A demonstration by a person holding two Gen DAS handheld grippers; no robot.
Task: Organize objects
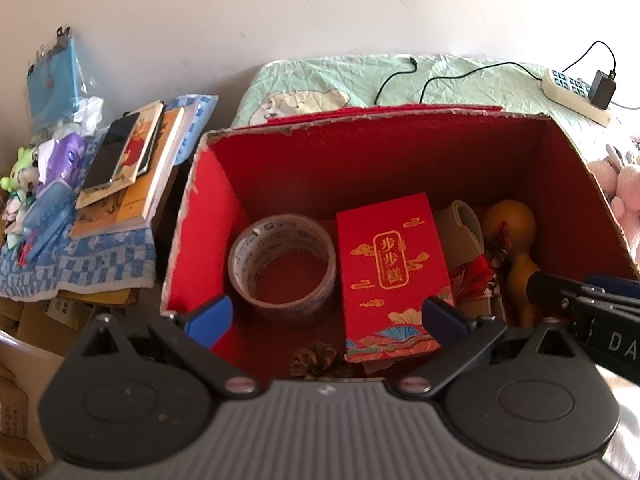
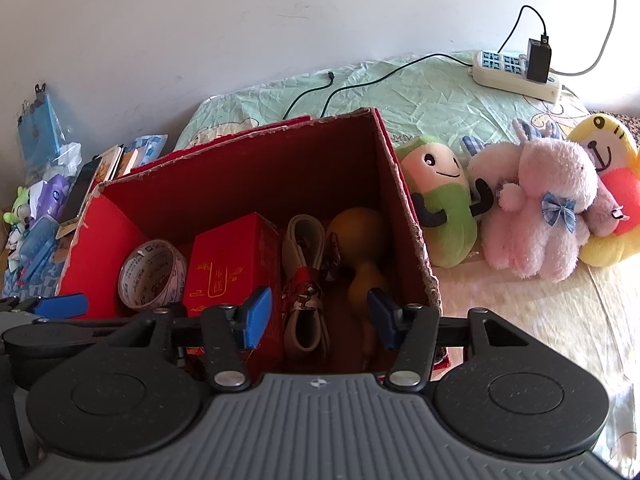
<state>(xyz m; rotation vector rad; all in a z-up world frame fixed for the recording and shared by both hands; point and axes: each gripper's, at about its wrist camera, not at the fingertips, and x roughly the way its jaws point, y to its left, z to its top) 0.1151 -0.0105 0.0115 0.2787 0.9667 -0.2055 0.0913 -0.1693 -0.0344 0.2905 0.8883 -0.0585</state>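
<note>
Resting on a green bedsheet [image 2: 420, 96] against a white wall [image 2: 240, 20], the box [image 1: 208, 216] was flanked at 3 o'clock by plush toys [image 2: 536, 208]; the left gripper [image 1: 326, 316] and right gripper [image 2: 320, 312] were held open, empty.

The red box [image 1: 568, 184] is cardboard with rough, torn rims and a matt inside. In it, the tape roll [image 1: 282, 268] looks like glossy clear plastic; the small red carton [image 1: 390, 276] is smooth printed card with shiny gold marks; the gourd [image 2: 360, 236] looks smooth and dull. The 3 plush toys [image 2: 536, 208] are fluffy cloth, lying on a crinkled cloth bedsheet [image 2: 420, 92].
</note>
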